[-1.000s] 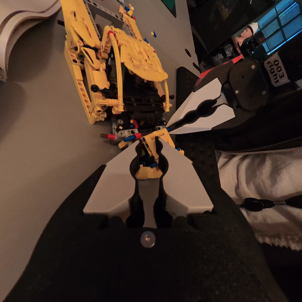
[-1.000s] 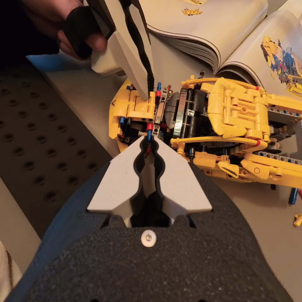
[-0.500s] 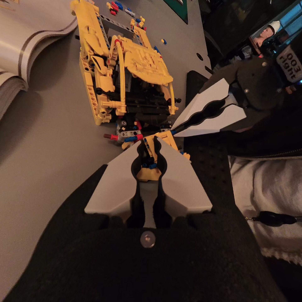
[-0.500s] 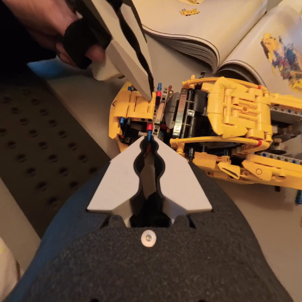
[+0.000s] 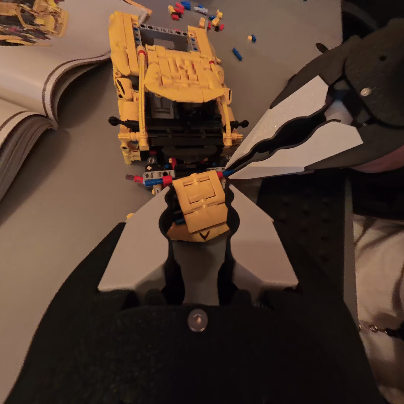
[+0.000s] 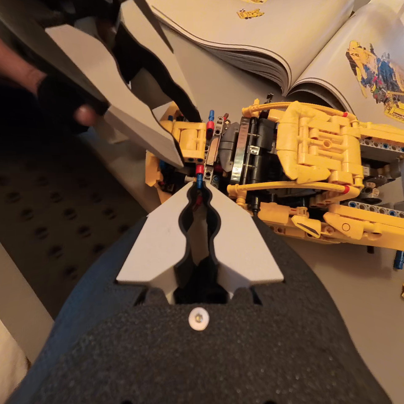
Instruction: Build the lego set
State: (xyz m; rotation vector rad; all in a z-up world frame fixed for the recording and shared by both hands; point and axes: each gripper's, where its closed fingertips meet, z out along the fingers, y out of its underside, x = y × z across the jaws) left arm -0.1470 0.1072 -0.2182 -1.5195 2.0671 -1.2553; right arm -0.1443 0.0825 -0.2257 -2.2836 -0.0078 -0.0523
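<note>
Lying open on the far left of the grey table (image 5: pixel 54 218) is the picture book (image 5: pixel 43 72), and just right of it sits the big yellow lego car (image 5: pixel 175 87) with loose little bricks (image 5: pixel 196 13) far behind it. The left gripper (image 5: pixel 197 192) has its jaws spread around the car's yellow nose piece (image 5: pixel 201 207), squeezing it from both sides. On the right, the right gripper (image 6: pixel 200 185) has its jaws pressed almost together, pinching a thin blue pin (image 6: pixel 199 182) that sticks out beside the nose.

Yellow lego car (image 5: pixel 175 91) part-built; flat on table (image 5: pixel 54 218)
</note>
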